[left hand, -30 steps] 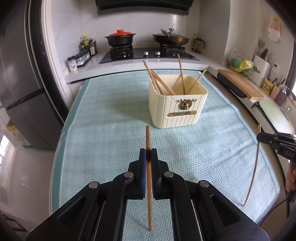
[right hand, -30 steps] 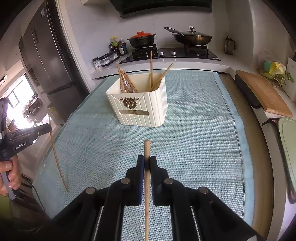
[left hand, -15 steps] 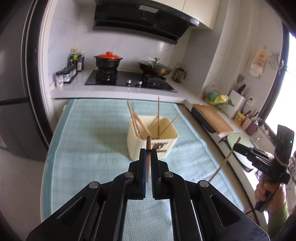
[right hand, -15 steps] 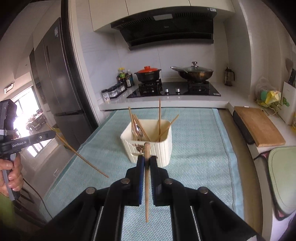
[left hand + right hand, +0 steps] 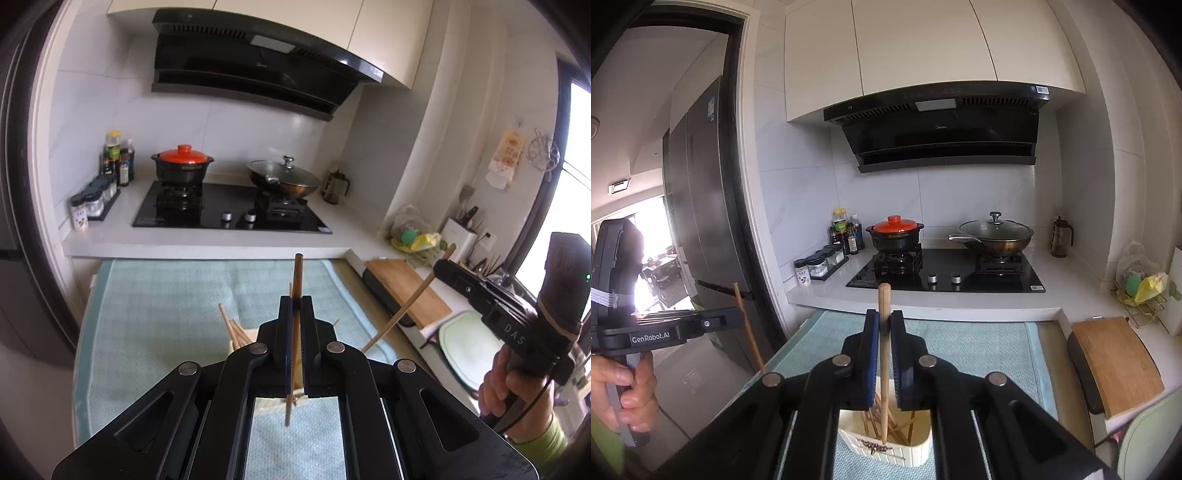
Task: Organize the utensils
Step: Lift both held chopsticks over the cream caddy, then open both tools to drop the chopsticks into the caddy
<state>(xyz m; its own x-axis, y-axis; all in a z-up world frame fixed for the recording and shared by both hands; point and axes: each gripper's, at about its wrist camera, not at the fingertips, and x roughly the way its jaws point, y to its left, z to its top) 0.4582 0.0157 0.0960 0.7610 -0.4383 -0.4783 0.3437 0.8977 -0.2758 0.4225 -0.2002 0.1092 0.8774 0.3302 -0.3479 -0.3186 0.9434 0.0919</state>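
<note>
Left gripper (image 5: 295, 306) clamps a dark chopstick (image 5: 297, 273); right gripper (image 5: 884, 321) clamps a pale chopstick (image 5: 884, 302) above the cream holder (image 5: 916, 454).

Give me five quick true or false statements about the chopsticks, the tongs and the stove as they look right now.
1. Each tongs is clamped on one chopstick. True: the left tongs grips a chopstick, the right tongs another chopstick.
2. The cream holder is empty. False: several chopsticks stand in it.
3. The pot on the stove has a red lid. True.
4. The wok is uncovered. False: a glass lid sits on it.
5. The holder stands on a bare wooden table. False: it stands on a pale blue mat.
</note>
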